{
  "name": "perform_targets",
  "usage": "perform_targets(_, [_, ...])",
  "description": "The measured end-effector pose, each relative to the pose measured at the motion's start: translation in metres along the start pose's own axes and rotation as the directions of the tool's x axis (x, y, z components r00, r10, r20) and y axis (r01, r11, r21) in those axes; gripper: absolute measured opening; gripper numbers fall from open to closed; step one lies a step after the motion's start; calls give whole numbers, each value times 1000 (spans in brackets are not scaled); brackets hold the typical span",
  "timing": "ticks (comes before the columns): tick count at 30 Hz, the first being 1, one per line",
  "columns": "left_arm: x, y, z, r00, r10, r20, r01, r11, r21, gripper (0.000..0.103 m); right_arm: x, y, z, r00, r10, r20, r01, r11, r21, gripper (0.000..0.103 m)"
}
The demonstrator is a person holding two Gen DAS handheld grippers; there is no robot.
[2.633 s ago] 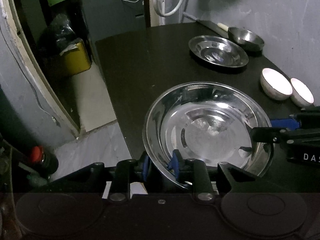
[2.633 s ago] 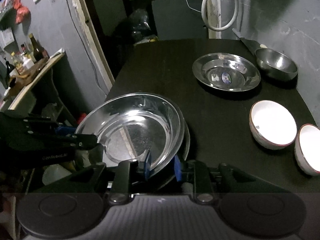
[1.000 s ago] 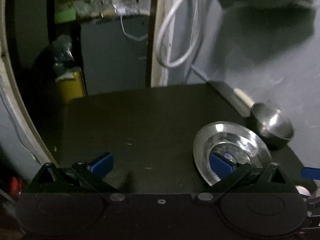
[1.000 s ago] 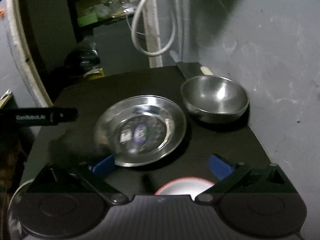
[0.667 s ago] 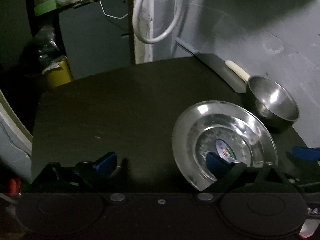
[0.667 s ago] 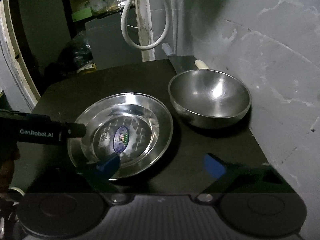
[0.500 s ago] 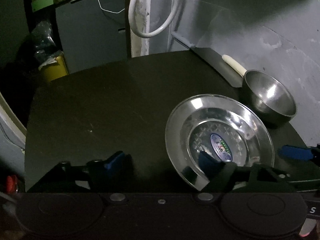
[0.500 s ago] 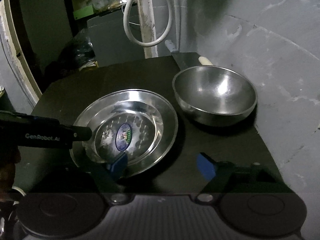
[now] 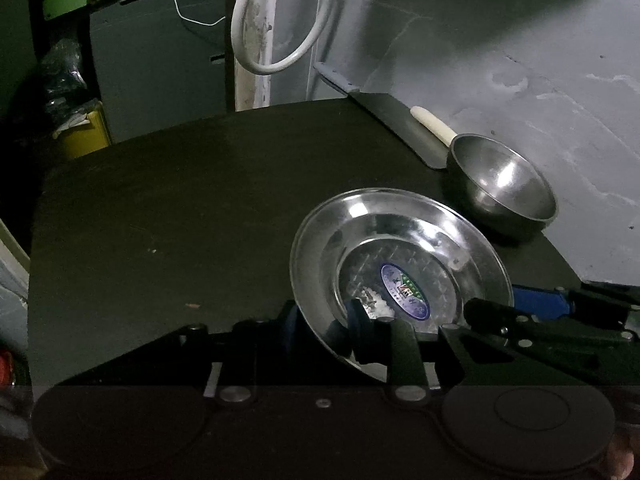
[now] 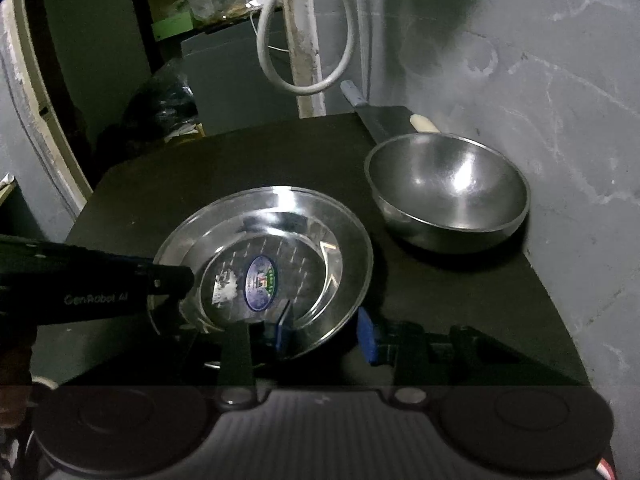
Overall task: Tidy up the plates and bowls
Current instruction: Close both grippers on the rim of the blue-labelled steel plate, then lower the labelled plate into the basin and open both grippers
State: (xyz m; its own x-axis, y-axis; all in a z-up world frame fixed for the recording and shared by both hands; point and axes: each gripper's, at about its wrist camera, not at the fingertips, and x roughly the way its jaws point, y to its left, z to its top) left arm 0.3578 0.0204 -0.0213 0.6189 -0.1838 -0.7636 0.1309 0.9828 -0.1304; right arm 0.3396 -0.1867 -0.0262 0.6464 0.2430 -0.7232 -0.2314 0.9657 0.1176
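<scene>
Plate (image 9: 400,256): thin polished steel, shallow, oval sticker at centre; lies on dark matte table (image 9: 180,216), just beside steel bowl (image 9: 504,192).
Left gripper (image 9: 326,324): jaws just closing, near rim between them.
Right gripper (image 10: 326,328): likewise, at opposite rim; contact seemingly incomplete.
Handling: clamp both evenly, lift level; slick rim may slip.

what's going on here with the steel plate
A person is working two handheld grippers on a steel plate with a sticker in its middle, on a dark table. The left gripper and the right gripper each straddle the plate's rim on opposite sides, and their jaws have just been closing on it. The left looks clamped; the right pad outside the rim seems still apart. A steel bowl sits beside the plate by the wall.
</scene>
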Motion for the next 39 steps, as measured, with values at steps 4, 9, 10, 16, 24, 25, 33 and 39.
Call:
perform_targets(4, [-15,3,-5,1000,-8,24,8,1000,-13,29,-13,5,-1,1000,16,27,-16,1000,-11,39])
perform_targets(9, [-49,9,-16,997,-4,81,6,1000,-20,29,-39,19,-6,996,39,76,-36,999,-40,38])
perform_targets(10, [-58,11,-20,996,-4,94,6,1000,-21,29,-46,22,-7,995,48,89,-44,998,-44,38])
perform_targets(16, [-108,18,-38,987,38,154,-36,999,-16,29,-84,46,-16,985,104,134,-94,993,-76,38])
perform_targets(24, [-162,28,-73,979,101,177,-108,994,30,33,-123,81,-35,972,195,134,-177,975,-133,38])
perform_targets(25, [-167,29,-78,979,107,172,-114,993,30,34,-127,84,-38,971,203,130,-184,972,-144,38])
perform_targets(33, [-189,38,-119,983,139,119,-141,990,10,35,-144,106,-71,966,251,65,-233,951,-202,38])
perform_targets(39, [-197,37,-136,983,152,101,-154,988,10,36,-155,110,-87,963,265,41,-251,945,-208,38])
